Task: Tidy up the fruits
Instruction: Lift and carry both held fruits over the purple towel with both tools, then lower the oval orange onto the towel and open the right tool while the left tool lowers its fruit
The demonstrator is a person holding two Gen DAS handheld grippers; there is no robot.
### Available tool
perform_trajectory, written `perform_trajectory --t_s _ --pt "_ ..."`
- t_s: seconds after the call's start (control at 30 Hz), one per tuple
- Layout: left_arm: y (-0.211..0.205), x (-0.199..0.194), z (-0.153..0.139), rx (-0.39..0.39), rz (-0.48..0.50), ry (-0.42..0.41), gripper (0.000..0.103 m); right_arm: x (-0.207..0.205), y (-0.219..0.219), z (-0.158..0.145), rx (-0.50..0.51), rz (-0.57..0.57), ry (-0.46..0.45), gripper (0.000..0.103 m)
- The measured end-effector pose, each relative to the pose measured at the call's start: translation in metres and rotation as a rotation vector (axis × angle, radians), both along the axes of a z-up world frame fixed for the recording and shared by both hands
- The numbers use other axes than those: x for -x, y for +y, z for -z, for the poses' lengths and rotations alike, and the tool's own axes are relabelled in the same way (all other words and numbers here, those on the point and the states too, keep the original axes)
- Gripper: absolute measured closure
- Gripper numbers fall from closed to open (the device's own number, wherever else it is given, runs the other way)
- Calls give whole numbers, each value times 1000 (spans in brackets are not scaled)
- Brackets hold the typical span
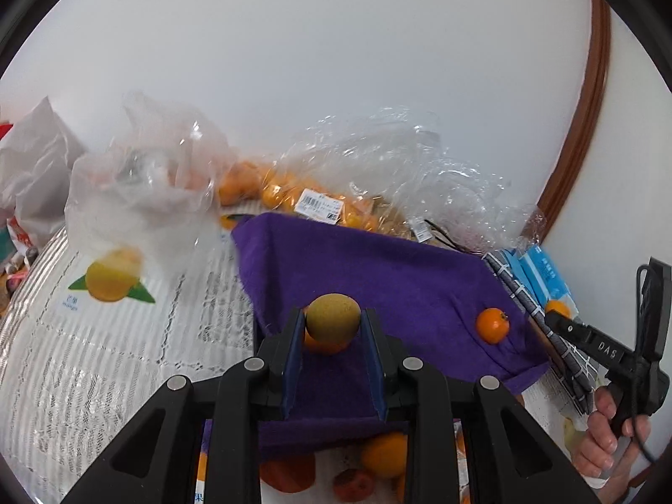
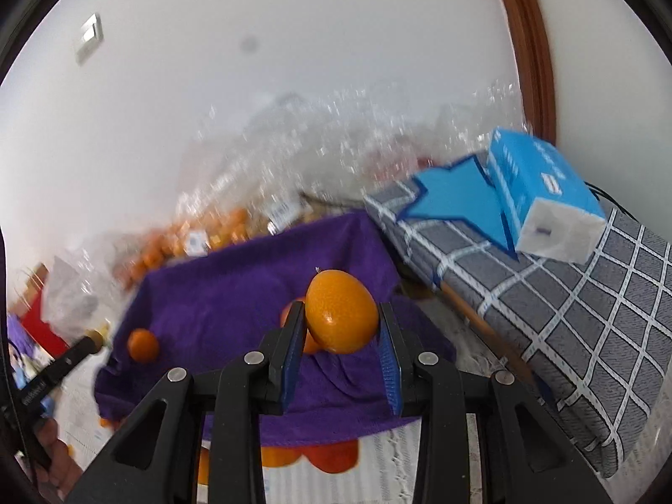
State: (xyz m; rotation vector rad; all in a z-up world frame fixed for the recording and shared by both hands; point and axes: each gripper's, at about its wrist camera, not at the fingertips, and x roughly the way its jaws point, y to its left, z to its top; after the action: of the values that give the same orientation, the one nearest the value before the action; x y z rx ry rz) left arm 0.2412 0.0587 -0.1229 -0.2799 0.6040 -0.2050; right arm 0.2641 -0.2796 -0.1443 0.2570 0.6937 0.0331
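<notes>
Left tongs (image 1: 332,332) clamp a greenish-brown round fruit (image 1: 332,317), right tongs (image 2: 341,332) a glossy orange citrus (image 2: 341,311); bagged oranges (image 1: 269,189) remain unsorted.

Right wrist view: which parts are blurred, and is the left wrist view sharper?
Right wrist view: the clear plastic bags smear into streaks, while the orange in the right tongs stays crisp. Left wrist view: mostly sharper, though the white bag is soft; the green-brown fruit is clear.

Greenish-brown round fruit (image 1: 332,319) and orange (image 2: 341,317), each above purple cloth (image 1: 378,269).
</notes>
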Motion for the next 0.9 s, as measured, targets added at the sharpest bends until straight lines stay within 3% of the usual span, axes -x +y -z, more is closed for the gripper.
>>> perform_trajectory --t_s 0.17,0.6,0.9 --pt "-4 -1 3 -23 2 -2 77 -5 7 14 31 -30 15 70" --pt "-12 -8 16 -70 -1 51 77 -13 -2 34 -67 -5 89 70" --pt "-16 -11 19 -81 2 78 77 -16 11 36 -22 -33 101 70"
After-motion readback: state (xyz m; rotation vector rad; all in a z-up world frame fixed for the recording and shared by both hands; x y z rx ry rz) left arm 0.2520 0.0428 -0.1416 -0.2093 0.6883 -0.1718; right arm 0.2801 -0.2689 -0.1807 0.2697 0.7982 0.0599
